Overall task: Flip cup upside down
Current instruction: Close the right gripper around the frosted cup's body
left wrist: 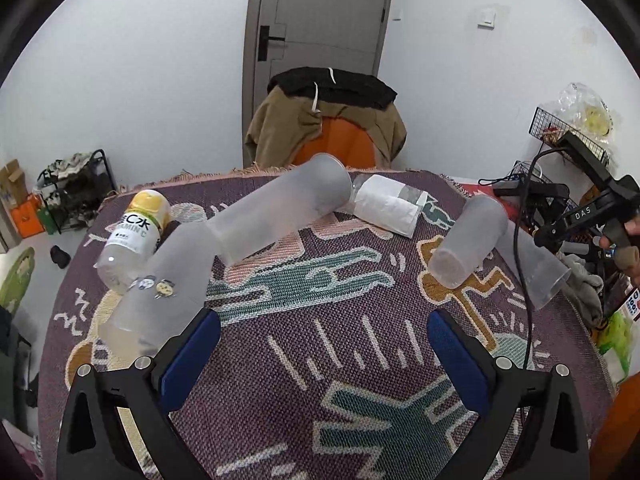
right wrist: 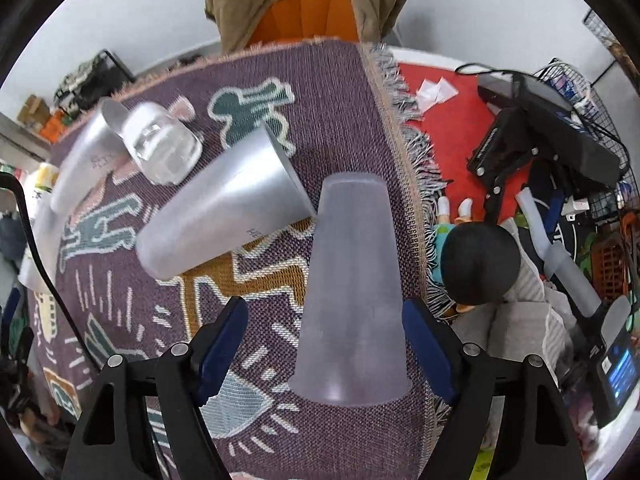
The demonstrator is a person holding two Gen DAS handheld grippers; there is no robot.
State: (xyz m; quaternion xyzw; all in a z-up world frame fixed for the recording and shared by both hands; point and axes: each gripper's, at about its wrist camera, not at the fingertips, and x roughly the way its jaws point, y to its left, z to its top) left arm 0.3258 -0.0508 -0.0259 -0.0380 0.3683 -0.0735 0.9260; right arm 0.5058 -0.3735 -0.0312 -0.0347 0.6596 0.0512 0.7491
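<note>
A frosted plastic cup (right wrist: 352, 292) lies between the jaws of my right gripper (right wrist: 324, 318) near the cloth's right edge, wide rim toward the camera. The jaws are open; the right pad is at its side, the left pad stands apart. In the left wrist view this cup (left wrist: 540, 268) lies at the far right. A second frosted cup (right wrist: 224, 208) lies on its side just left of it, also in the left wrist view (left wrist: 468, 240). My left gripper (left wrist: 324, 340) is open and empty over the cloth. Two more frosted cups (left wrist: 280, 212) (left wrist: 160, 284) lie at the left.
A patterned purple cloth (left wrist: 320, 360) covers the table. A yellow-capped bottle (left wrist: 132, 240) and a white-labelled clear bottle (left wrist: 388, 204) lie on it. A draped orange chair (left wrist: 328, 132) stands behind. Cables, a doll (right wrist: 476, 264) and devices crowd the right side.
</note>
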